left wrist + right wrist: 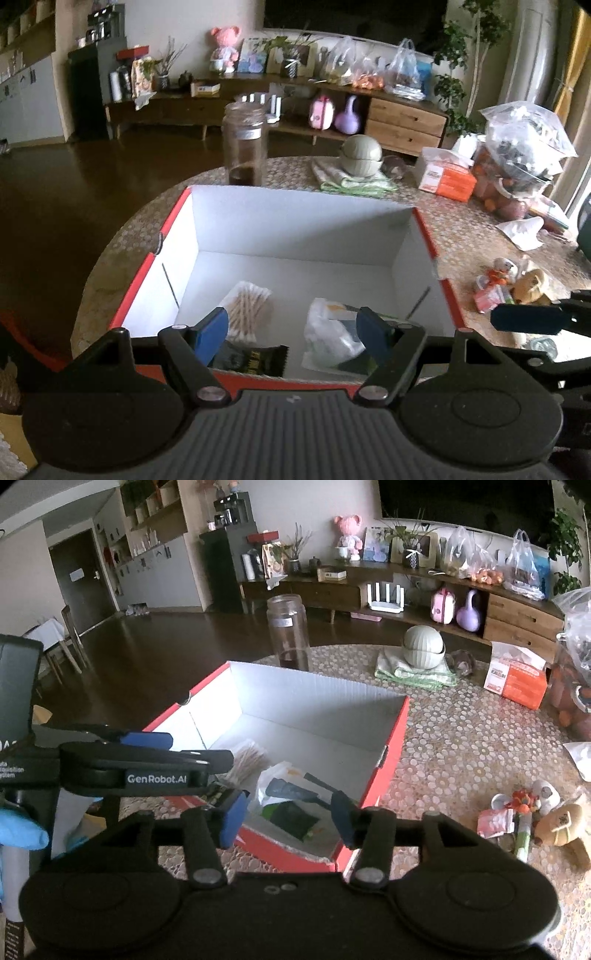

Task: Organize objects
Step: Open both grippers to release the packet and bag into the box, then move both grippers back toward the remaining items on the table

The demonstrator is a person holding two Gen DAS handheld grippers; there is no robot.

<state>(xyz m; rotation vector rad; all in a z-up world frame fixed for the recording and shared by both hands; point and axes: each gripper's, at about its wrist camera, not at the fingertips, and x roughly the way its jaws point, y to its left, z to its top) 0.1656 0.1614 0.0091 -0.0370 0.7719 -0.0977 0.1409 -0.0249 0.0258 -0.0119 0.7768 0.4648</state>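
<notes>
One red cardboard box with white insides (295, 218) sits on the round table (461, 738) and holds one bag of cotton swabs (248, 308), one dark packet (255, 360) and one clear plastic bag (328, 339), while the left gripper (293, 332) and right gripper (288, 819) hover over it, fingers spread, holding nothing.

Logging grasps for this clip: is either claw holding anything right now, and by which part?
Nothing is held. The left claw and right claw both stand open over the red box, pads touching nothing.

Near end of the dark packet (255, 360) (print unreadable) behind the left gripper (293, 334); toys (532, 819) indistinct.
</notes>
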